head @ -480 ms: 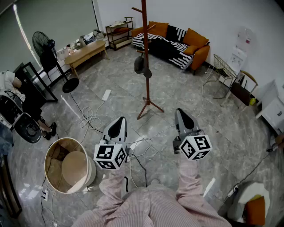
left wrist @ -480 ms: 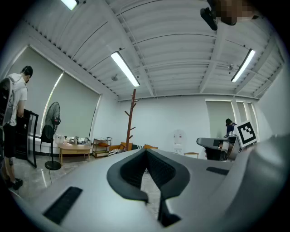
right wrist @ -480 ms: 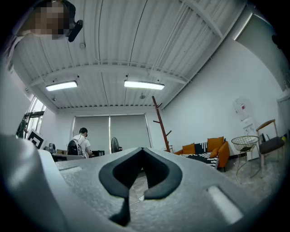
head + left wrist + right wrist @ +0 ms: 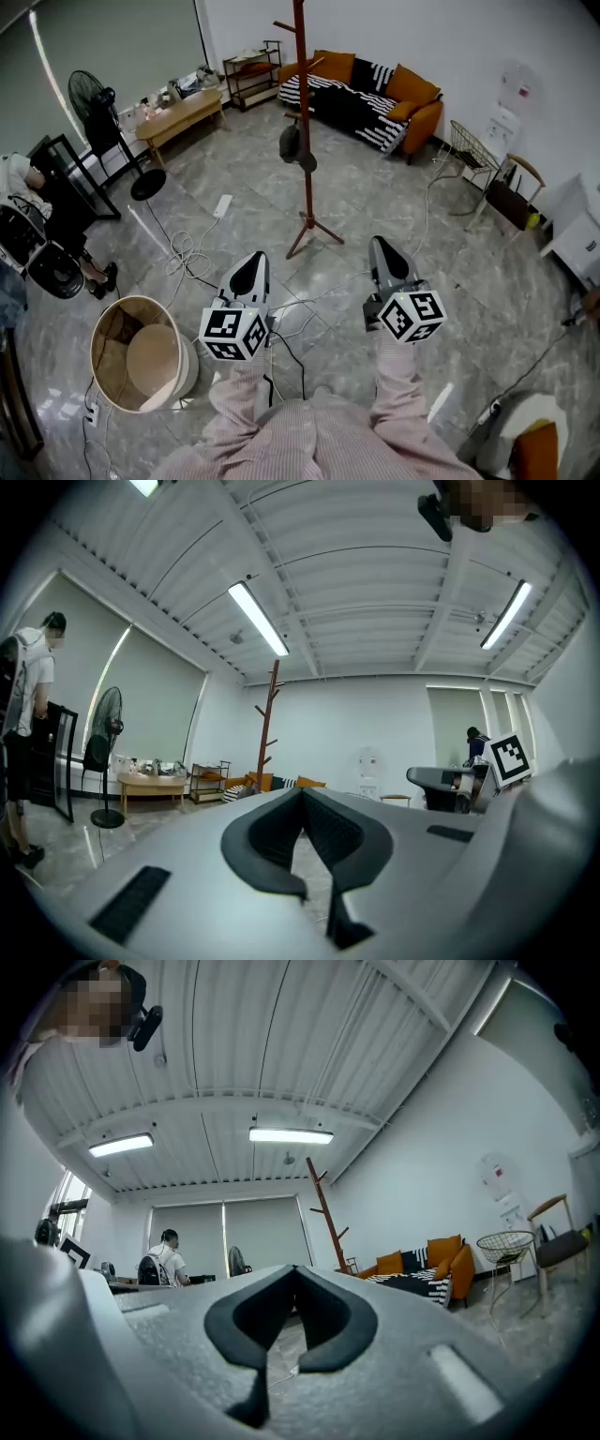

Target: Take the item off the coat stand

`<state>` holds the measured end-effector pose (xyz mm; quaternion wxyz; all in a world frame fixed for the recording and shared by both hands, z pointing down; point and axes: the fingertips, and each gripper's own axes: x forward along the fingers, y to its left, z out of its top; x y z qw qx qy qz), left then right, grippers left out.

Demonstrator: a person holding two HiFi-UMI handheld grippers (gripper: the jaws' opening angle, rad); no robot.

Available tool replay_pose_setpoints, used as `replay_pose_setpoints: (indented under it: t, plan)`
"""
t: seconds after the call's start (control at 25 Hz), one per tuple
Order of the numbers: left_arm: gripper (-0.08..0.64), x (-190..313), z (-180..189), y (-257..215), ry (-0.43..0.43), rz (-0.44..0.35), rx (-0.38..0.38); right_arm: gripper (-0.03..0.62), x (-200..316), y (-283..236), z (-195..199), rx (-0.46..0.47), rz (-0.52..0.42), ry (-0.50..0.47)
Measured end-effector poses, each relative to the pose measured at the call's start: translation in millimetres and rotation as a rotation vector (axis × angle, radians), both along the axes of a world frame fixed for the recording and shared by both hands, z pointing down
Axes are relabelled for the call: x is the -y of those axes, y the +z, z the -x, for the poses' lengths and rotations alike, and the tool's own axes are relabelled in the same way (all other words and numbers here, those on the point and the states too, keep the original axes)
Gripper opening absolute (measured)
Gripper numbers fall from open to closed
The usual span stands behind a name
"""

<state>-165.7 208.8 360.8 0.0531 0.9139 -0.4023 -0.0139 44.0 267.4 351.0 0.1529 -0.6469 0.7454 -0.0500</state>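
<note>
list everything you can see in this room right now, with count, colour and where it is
coat stand: one, red-brown, on the floor straight ahead
hanging item: one, dark, on a low peg of the coat stand
sofa: one, orange with a black-and-white striped throw, by the far wall
fan: one, black, far left
low table: one, light wood, cluttered, by the left wall
round bin: one, pale, on the floor near left
power strip: one, white, on the floor left of the coat stand
wire chair: one, pale, right of the sofa
left hand-held gripper: one, grey, jaws shut, empty
right hand-held gripper: one, grey, jaws shut, empty
</note>
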Motion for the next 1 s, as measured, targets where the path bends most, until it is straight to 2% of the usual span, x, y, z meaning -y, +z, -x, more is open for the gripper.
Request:
replay_pose_setpoints:
  t: [0.32,0.6,1.0]
  plan:
    - [0.002,-9.7,-19.2,14.0,-0.01,0.03,0.005,0.003,8.0,14.1,-15.7,-0.007,0.035,-0.034]
    - [0.002,8.2,-30.7,23.6,-0.023,0.053,0.019,0.023,30.2,24.6,-26.6,-0.006,0.058,-0.042]
    - [0.002,72.7,-56.0,39.2,-0.043,0.078,0.016,0.094,95.8,44.6,-50.9,-0.003,0.093,-0.057]
